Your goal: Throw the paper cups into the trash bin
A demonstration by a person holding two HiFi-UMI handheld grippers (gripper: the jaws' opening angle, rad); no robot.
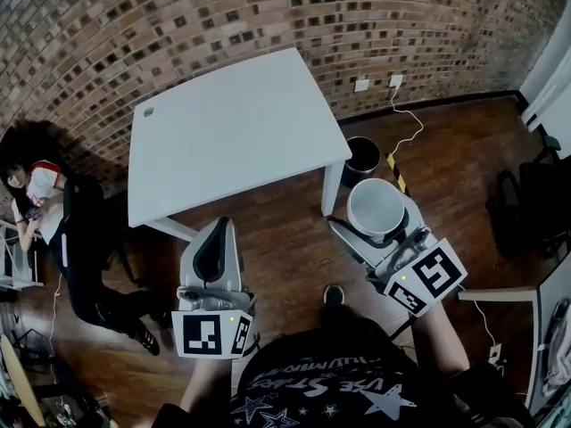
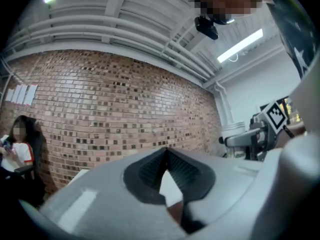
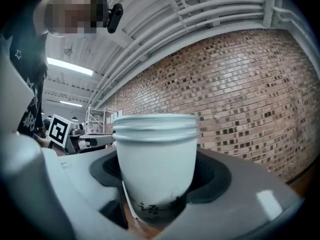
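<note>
A stack of white paper cups (image 1: 376, 209) stands upright between the jaws of my right gripper (image 1: 376, 230), which is shut on it above the wooden floor. In the right gripper view the paper cups (image 3: 156, 159) fill the middle, with dark pads (image 3: 210, 176) on both sides. The black trash bin (image 1: 361, 160) stands on the floor beside the table leg, just beyond the cups. My left gripper (image 1: 217, 228) hovers over the floor at the left, its jaws meeting at the tips with nothing between them. In its own view the left gripper (image 2: 166, 155) points toward the brick wall.
A white table (image 1: 234, 132) with a bare top stands against the brick wall (image 1: 178, 16). A seated person (image 1: 36, 194) is at the far left. A white cable (image 1: 406, 123) runs from a wall socket across the floor. Dark furniture (image 1: 535, 203) stands at the right.
</note>
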